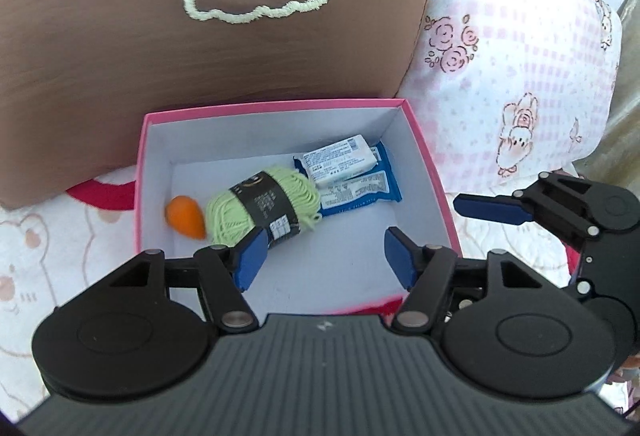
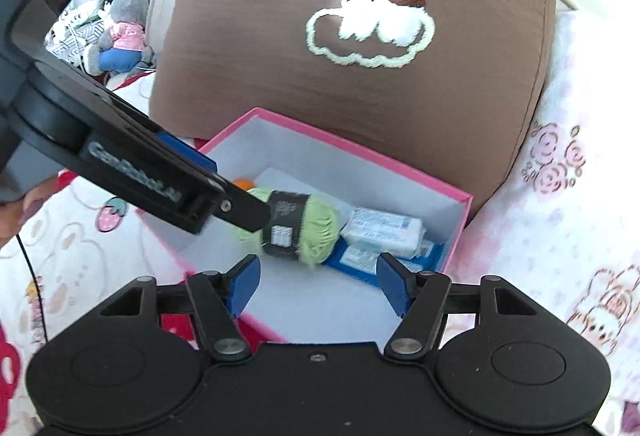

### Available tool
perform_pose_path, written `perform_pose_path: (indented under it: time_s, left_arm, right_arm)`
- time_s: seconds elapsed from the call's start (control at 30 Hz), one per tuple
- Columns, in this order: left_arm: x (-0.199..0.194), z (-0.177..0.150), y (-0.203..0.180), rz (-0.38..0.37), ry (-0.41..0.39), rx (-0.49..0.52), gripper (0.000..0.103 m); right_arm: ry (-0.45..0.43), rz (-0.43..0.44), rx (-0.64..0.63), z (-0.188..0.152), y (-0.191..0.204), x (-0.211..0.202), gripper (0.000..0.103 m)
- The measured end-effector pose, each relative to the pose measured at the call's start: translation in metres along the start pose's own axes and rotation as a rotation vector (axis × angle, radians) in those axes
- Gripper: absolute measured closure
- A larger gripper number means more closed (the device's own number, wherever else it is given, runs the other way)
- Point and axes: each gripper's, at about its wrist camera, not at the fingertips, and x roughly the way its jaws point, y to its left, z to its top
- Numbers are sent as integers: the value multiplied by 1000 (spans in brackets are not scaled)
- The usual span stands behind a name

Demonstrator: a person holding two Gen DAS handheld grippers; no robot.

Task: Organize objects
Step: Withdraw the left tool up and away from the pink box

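On a bed sheet [image 1: 48, 256] of soft white cloth printed with pale bears and roses sat a square cardboard box [image 1: 280, 104], pink outside, smooth white inside, its rear edge against a plump brown cushion [image 1: 100, 56] with a fluffy white patch ringed by a looped cream cloud outline. Along the box floor, from left to right, lay a small matte orange teardrop-shaped object [image 1: 185, 219], just beside it a fuzzy pale-green skein of yarn [image 1: 264, 210] wrapped in a dark paper band, then a glossy white rectangular packet [image 1: 339, 158] resting atop a flat blue crinkled wrapper [image 1: 360, 192] by the right wall. Above the near part of the box, the left gripper [image 1: 324, 258] hung with its ribbed blue pads [image 1: 250, 256] spread apart and nothing between them. Farther right, the right gripper [image 2: 318, 284] was likewise spread and empty over the box's near corner. Beyond the cushion's left side, the right wrist view showed a grey plush toy [image 2: 120, 32] in a pink top.
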Motion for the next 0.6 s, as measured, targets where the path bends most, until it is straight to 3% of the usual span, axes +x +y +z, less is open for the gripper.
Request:
perform_pose_path:
  time_s: [0.27,0.43,0.5,0.6]
  left_arm:
    - [-32,-20,-4,27,4,42,39]
    - [-51,-30,-4,15,4,30,38]
    - [-59,-33,-5,19,0,29,37]
    - [-71,-39,-5,23,-10,29,35]
  right_arm:
    - [-32,11,-22,-5,22,-33,33]
    - [-48,7,-42,-8,34,-47,23]
    - [-51,2,-44,-7,36,-52,15]
    - [-54,-4,-42,-7,39,-58,15]
